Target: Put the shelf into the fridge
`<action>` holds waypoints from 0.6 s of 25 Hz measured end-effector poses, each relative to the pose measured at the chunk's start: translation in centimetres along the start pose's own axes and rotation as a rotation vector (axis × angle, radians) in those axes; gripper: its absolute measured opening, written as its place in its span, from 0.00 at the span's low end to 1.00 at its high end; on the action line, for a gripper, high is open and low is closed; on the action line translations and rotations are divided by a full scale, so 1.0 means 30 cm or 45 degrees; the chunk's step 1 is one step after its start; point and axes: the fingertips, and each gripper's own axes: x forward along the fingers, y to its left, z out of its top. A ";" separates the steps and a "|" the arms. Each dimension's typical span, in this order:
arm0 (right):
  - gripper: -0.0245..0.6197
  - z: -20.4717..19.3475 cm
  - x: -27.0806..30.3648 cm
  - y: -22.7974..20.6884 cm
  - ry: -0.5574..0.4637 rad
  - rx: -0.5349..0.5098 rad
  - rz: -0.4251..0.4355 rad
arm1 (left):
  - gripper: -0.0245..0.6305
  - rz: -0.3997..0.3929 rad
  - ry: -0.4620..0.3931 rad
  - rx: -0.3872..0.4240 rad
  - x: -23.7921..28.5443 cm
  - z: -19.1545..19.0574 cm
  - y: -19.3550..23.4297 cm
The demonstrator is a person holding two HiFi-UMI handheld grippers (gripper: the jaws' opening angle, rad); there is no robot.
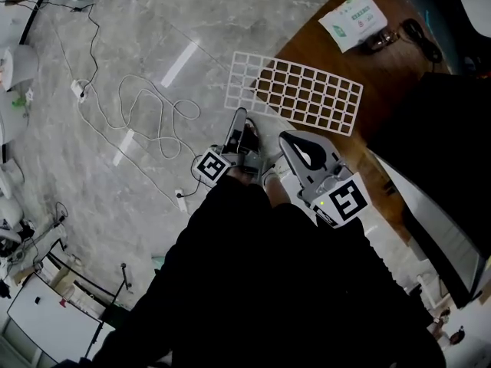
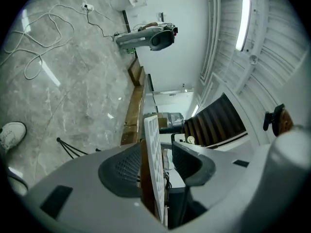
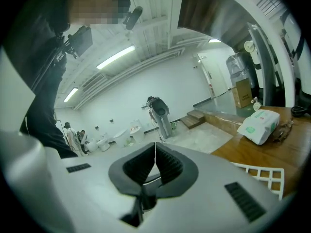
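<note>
Head view first: white grid shelf [image 1: 295,90] lies flat on the wooden surface [image 1: 387,60], its near-left corner overhanging the floor [image 1: 115,44]. The left gripper [image 1: 241,119] reaches that overhanging edge; the right gripper [image 1: 291,139] hangs just beside it, short of the shelf. Loose cables [image 1: 146,113] trail on the floor to the left, and a white packet [image 1: 353,21] sits past the shelf's far end. No fridge can be made out.

Left gripper view: the shelf [image 2: 154,154] stands edge-on between the released fingers [image 2: 190,163], with a gap to the right pad, so nothing is clamped. To take it well, I judge the fingers should close square on the outer frame bar, deep enough that the thin grid cannot pivot.

Right gripper view: the right gripper [image 3: 155,160] is clenched on nothing, with one shelf corner [image 3: 260,174] low at the right on the surface [image 3: 252,152]. A second hold on that side would likely steady the long panel. Open room lies over the floor, away from the packet [image 3: 260,125].
</note>
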 end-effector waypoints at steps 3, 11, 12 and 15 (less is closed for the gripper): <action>0.05 -0.011 0.004 -0.021 0.003 0.013 -0.020 | 0.32 0.002 -0.024 -0.023 0.042 0.018 0.023; 0.05 -0.039 0.003 -0.054 0.005 0.058 -0.069 | 0.32 -0.002 0.000 -0.017 0.149 0.057 0.054; 0.05 -0.039 0.007 -0.056 0.006 0.062 -0.078 | 0.32 -0.001 0.003 -0.028 0.155 0.063 0.061; 0.05 -0.036 0.004 -0.058 0.006 0.074 -0.106 | 0.32 0.022 -0.002 -0.042 0.160 0.070 0.074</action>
